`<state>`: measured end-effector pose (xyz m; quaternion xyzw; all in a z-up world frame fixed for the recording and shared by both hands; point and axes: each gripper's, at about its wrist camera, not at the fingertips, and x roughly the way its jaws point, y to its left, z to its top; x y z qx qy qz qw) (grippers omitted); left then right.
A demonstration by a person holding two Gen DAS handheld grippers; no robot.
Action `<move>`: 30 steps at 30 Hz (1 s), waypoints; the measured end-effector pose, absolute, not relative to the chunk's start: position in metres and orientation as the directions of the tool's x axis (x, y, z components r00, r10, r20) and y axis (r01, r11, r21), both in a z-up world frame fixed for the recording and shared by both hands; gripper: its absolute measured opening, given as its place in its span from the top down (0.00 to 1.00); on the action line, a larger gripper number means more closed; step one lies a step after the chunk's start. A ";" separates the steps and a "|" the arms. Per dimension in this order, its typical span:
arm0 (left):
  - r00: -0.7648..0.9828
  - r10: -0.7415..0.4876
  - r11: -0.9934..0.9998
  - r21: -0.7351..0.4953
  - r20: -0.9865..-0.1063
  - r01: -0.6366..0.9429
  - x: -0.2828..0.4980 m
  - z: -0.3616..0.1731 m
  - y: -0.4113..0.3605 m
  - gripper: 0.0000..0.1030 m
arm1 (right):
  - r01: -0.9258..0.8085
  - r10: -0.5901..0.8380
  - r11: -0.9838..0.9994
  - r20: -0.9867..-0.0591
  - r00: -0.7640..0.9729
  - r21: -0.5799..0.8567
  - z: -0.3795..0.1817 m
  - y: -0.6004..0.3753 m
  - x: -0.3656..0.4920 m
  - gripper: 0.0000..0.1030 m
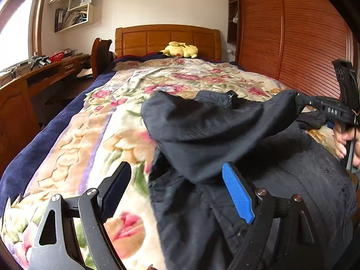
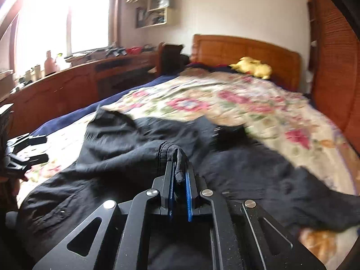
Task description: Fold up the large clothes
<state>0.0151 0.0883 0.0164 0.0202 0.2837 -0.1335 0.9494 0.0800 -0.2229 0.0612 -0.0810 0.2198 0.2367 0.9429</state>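
Right tongs [image 2: 179,175] pinch our crumpled black cotton garment's [image 2: 126,148] cuff at lower centre, left tongs [image 1: 177,189] gaping empty above its lower-frame bulk, nearer the unfolded edge.

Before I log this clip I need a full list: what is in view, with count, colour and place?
garment: one, black, spread on the blanket, one cuff lifted
blanket: one, floral cream and pink, covering the bed
headboard: one, orange-brown wood, far end of the bed
plush toy: one, yellow, by the headboard
desk: one, brown wood, cluttered, under the window
wall shelf: one, pale, above the desk
wardrobe: one, slatted red-brown, right of the bed
left gripper: black, blue pads, open above the garment
right gripper: black, shut on the garment's cuff
hand: one, holding the right gripper
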 end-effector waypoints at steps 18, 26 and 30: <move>0.757 -0.322 0.927 -0.026 -0.569 0.375 0.031 0.015 0.014 0.19 | -0.238 0.182 0.971 -0.553 0.813 -0.030 0.026 -0.327 0.096 0.80; 0.722 -0.344 0.911 -0.026 -0.600 0.412 0.037 0.001 -0.014 0.19 | -0.303 0.272 0.952 -0.571 0.775 0.042 0.000 -0.337 0.059 0.66; 0.707 -0.348 0.906 -0.027 -0.616 0.422 0.042 -0.005 -0.026 0.19 | -0.280 0.249 0.959 -0.564 0.787 0.031 0.001 -0.350 0.060 0.53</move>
